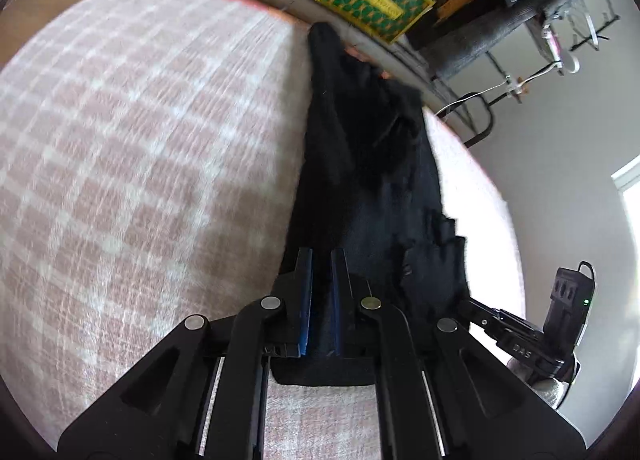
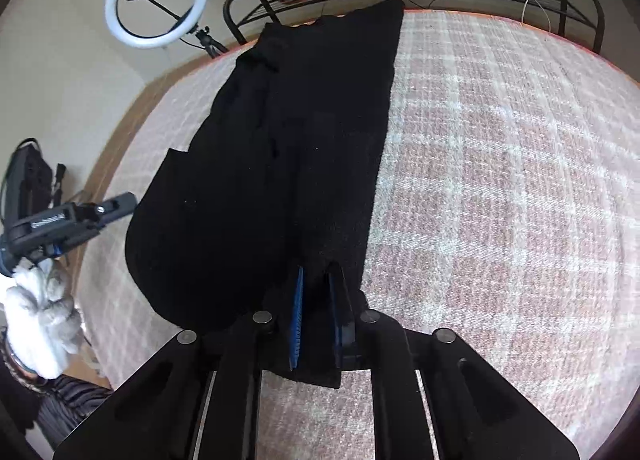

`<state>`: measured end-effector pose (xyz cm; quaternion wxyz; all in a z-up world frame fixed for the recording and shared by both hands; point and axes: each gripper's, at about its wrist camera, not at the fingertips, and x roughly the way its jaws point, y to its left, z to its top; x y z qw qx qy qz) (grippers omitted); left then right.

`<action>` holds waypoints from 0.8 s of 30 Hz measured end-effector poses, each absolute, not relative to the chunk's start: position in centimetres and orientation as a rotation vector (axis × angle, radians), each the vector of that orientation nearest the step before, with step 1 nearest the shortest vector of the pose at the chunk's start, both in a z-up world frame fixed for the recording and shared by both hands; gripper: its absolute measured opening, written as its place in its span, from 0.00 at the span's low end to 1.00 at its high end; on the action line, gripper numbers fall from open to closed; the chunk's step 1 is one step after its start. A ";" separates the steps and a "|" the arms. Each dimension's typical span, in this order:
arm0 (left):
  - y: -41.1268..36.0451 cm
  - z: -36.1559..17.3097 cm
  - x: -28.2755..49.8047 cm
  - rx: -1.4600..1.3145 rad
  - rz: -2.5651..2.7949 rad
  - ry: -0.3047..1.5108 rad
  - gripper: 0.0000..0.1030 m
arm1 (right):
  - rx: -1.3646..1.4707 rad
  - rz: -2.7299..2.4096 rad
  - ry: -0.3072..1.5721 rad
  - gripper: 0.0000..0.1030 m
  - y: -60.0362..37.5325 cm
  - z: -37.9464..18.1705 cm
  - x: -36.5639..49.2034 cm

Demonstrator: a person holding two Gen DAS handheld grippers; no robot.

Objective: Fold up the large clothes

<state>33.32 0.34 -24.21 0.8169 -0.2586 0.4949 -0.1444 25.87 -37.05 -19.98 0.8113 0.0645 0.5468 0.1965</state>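
Now both grippers, left gripper (image 1: 321,256), right gripper (image 2: 316,272), pinching black garment (image 2: 280,148)

Right gripper (image 2: 316,276) clamped on the near edge of the black garment (image 2: 280,164), cloth pinched between its blue pads (image 2: 297,312). Garment lies lengthwise across the plaid cover (image 2: 500,180). Ring light (image 2: 157,0) stands beyond garment's far left; gloved hand (image 2: 40,324) near-left of garment.

Black garment (image 2: 280,164) folded lengthwise, long strip on checked cover, near end lifted.
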 end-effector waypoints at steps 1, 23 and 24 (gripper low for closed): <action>0.3 -24.0 33.3 -0.560 -0.336 1.045 0.05 | 0.125 0.405 1.136 0.13 -37.0 -19.2 25.6; 1.2 -24.9 39.1 -0.558 -0.291 1.077 0.05 | 0.068 0.462 1.009 0.21 -36.7 -17.2 25.9; 1.5 -24.5 39.6 -0.560 -0.291 1.067 0.05 | 0.069 0.455 0.994 0.33 -36.9 -16.8 26.2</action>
